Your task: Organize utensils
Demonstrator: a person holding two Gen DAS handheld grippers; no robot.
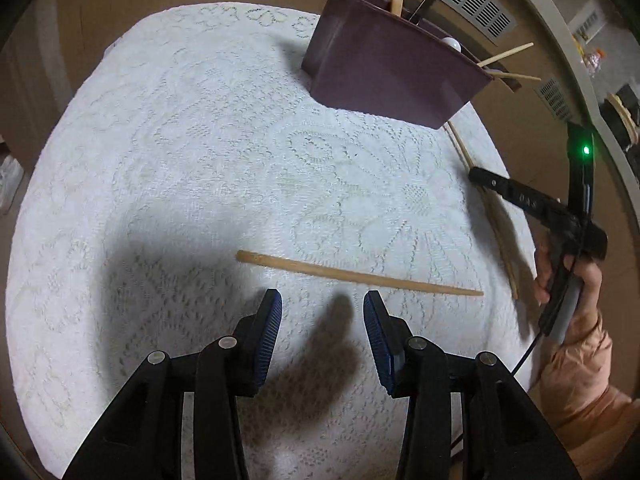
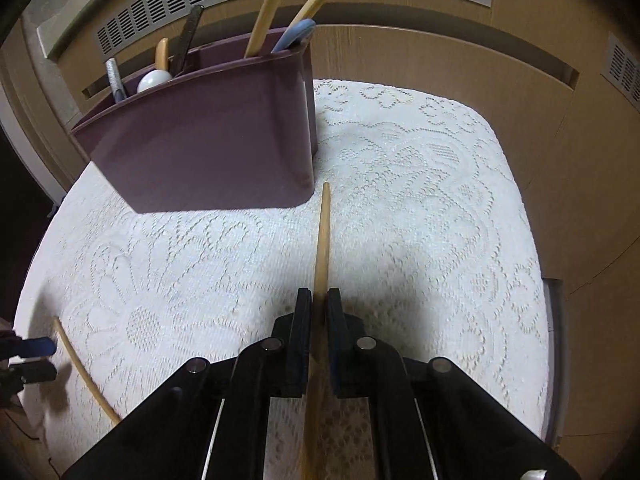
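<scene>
- Utensils: several already stand in the purple holder (image 2: 208, 148), upper left of the right wrist view, among them two wooden sticks, a blue handle and a white spoon.
- Chopstick (image 2: 321, 248), centre frame: clamped in the closed right gripper (image 2: 319, 304), not yet stowed.
- Second chopstick (image 1: 356, 274), lower centre of the left wrist view: lies on the lace cloth (image 1: 180, 160).
- Left gripper (image 1: 322, 304): jaws apart, empty, just short of it.
- Remaining: two chopsticks.
</scene>
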